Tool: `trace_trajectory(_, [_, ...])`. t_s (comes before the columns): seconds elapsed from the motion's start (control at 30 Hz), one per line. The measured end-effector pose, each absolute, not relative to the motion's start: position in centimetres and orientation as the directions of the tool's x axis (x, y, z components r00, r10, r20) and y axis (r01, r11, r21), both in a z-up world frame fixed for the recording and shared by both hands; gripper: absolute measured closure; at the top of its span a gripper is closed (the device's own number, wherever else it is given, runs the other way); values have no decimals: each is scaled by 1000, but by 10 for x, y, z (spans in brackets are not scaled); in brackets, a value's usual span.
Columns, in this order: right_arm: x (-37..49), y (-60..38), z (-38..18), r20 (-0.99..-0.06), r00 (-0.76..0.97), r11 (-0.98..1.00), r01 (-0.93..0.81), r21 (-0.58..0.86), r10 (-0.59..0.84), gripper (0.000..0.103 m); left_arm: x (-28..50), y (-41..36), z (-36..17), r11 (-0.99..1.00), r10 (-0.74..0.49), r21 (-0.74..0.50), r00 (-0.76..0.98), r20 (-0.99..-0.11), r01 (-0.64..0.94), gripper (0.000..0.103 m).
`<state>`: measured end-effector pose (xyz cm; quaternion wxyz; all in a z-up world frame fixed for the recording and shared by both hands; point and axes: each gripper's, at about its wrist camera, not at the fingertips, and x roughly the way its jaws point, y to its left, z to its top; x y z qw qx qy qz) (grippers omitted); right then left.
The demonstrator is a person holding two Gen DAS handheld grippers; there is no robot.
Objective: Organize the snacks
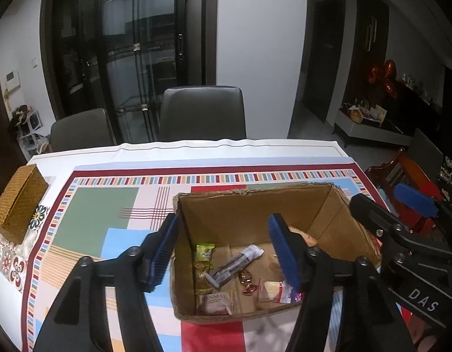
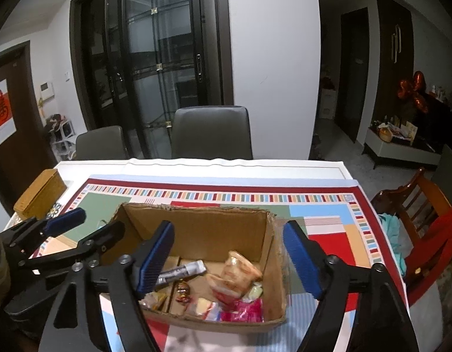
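Observation:
An open cardboard box (image 1: 322, 223) stands on the patterned tablecloth (image 1: 105, 205) and holds several wrapped snacks: a green packet (image 1: 205, 250), a silver wrapper (image 1: 234, 265), a red-gold candy (image 1: 246, 281). My left gripper (image 1: 224, 255) is open and empty, its fingers astride the box's left wall. In the right wrist view the box (image 2: 196, 223) holds an orange-white bag (image 2: 239, 272) and a pink packet (image 2: 246, 312). My right gripper (image 2: 230, 261) is open and empty, astride the box's right wall. The left gripper's body shows at the left of the right wrist view (image 2: 64, 234).
A woven golden box (image 1: 18, 202) sits at the table's left edge. Two grey chairs (image 1: 202, 114) stand behind the table. A red wooden chair (image 2: 428, 223) is at the right. The table's far edge (image 1: 226, 143) is white.

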<state>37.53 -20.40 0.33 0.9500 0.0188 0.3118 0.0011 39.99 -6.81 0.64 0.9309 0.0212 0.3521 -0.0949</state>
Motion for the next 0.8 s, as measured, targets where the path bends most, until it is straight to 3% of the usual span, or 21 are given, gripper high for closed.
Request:
trace_trajectory(0.07, [373, -205, 5, -586, 810, 999, 18, 33, 4, 19, 399, -67, 8, 982, -161, -28, 738, -655, 189, 34])
trace_trajectory(0.7, [355, -205, 21, -558, 830, 999, 37, 26, -16, 19, 380, -63, 22, 985, -139, -9, 767, -626, 172, 27])
trace_trajectory(0.8, [349, -206, 23, -551, 834, 999, 44, 27, -22, 13, 373, -61, 24, 986, -136, -7, 771, -622, 169, 26])
